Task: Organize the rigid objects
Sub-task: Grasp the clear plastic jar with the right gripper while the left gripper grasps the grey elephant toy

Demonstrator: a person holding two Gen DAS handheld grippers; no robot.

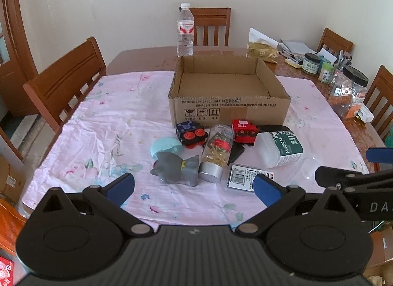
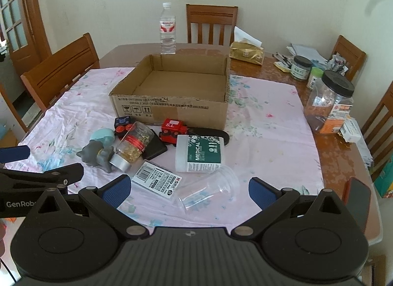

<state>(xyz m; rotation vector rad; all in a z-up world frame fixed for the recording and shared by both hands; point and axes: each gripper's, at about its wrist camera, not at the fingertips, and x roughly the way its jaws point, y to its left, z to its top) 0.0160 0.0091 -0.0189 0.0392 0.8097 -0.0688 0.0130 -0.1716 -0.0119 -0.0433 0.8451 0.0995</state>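
Roughly centred on the table (image 2: 343, 153), a pink cloth (image 2: 265, 123) stops short of the right edge, leaving a strip of bare wood there. Left half of the cloth is bare; so is the near strip in front of both grippers.

Left gripper (image 1: 194, 188): jaws spread wide, nothing between them, hovering low before the toy pile. Right gripper (image 2: 189, 191): jaws likewise spread, empty, just short of a clear plastic cup (image 2: 208, 191) lying on its side.

Cardboard box (image 2: 172, 109): one, open-topped, upright mid-table, inside empty.

Pile crowded just in front of the box, many pieces touching:
- toy train cars, two: dark blue (image 1: 190, 133), red (image 1: 244, 129)
- grey animal figure (image 1: 175, 169), on its side
- light blue dome piece (image 1: 165, 147), touching the figure
- glass jar (image 1: 217, 153) on its side, silver lid toward camera, yellow capsules inside
- white tub marked MEDICAL (image 2: 200, 153), on its side
- flat labelled packet (image 2: 157, 180), between jar and cup
- black flat items under the jar and behind the tub; kind unclear

Far edge: one water bottle (image 2: 167, 31), one gold tissue pack (image 2: 246, 53). Right edge: three lidded jars; the biggest is a black-lidded jar (image 2: 330, 106). Chairs seen: five.
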